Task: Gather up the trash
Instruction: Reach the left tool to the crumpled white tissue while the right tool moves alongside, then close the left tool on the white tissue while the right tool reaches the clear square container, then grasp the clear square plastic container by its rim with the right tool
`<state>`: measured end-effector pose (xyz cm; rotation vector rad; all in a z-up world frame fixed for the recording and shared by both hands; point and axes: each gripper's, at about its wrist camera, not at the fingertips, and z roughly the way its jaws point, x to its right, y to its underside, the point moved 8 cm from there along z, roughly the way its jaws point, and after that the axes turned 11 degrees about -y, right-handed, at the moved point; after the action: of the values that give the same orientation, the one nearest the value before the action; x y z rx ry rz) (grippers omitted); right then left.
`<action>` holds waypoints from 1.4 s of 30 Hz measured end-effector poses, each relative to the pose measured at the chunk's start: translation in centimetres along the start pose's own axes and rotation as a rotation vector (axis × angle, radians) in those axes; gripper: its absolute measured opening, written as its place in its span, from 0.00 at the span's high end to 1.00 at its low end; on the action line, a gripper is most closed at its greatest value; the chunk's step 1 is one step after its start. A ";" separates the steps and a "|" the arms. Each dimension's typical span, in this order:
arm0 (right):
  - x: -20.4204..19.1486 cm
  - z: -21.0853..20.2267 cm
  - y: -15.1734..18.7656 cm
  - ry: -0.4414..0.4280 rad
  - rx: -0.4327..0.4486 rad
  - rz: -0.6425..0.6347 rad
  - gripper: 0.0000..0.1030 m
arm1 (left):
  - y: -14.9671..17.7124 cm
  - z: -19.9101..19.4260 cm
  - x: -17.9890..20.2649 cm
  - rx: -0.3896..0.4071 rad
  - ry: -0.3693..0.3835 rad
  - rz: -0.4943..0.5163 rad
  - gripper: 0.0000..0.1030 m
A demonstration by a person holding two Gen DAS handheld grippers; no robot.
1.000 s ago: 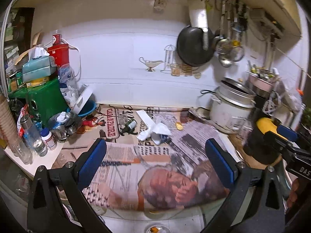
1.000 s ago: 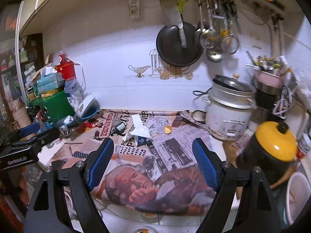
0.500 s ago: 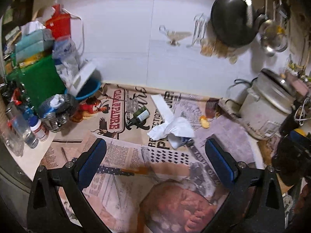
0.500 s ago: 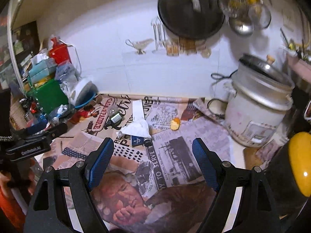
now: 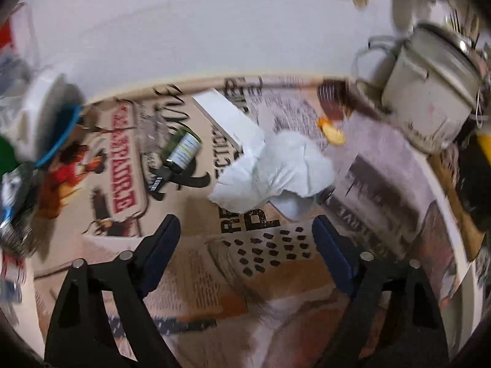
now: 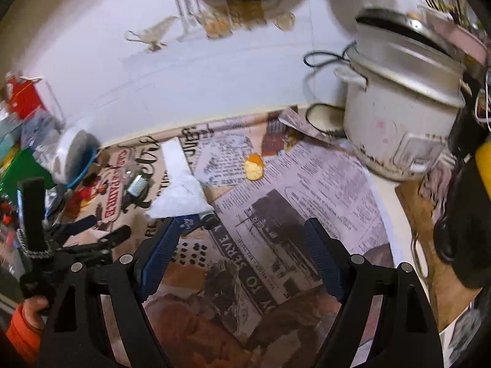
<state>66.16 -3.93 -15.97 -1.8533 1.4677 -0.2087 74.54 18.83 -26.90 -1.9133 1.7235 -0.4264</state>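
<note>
the left gripper (image 5: 245,239) is hanging just in front of the crumpled white tissue (image 5: 276,168), jaws wide open and empty. the right gripper (image 6: 239,242) is also gaping, holding nothing. the tissue is lying soft and wrinkled on the flat newspaper (image 5: 270,263); i think it is best pinching its thick middle, not the thin edge.

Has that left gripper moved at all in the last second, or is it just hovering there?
Yes. The left gripper has gone forward and down toward the crumpled white tissue, which now looms much larger and nearer, while the rice cooker has slid up toward the corner.
</note>
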 end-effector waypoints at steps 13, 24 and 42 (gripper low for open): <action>0.8 3.7 0.9 0.003 -0.076 0.055 0.22 | -1.8 5.5 1.9 -0.048 0.095 0.016 0.93; -4.5 8.5 1.4 -0.136 -0.165 -0.082 0.22 | -1.7 0.3 -5.2 -0.006 0.077 -0.130 0.98; -14.5 16.7 3.6 -0.283 -0.330 -0.194 0.22 | 7.9 1.6 -14.7 -0.211 -0.025 -0.200 0.57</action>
<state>67.75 16.23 -25.55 -2.1870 1.1792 0.2111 66.96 33.19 -31.06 -2.2432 1.6223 -0.3008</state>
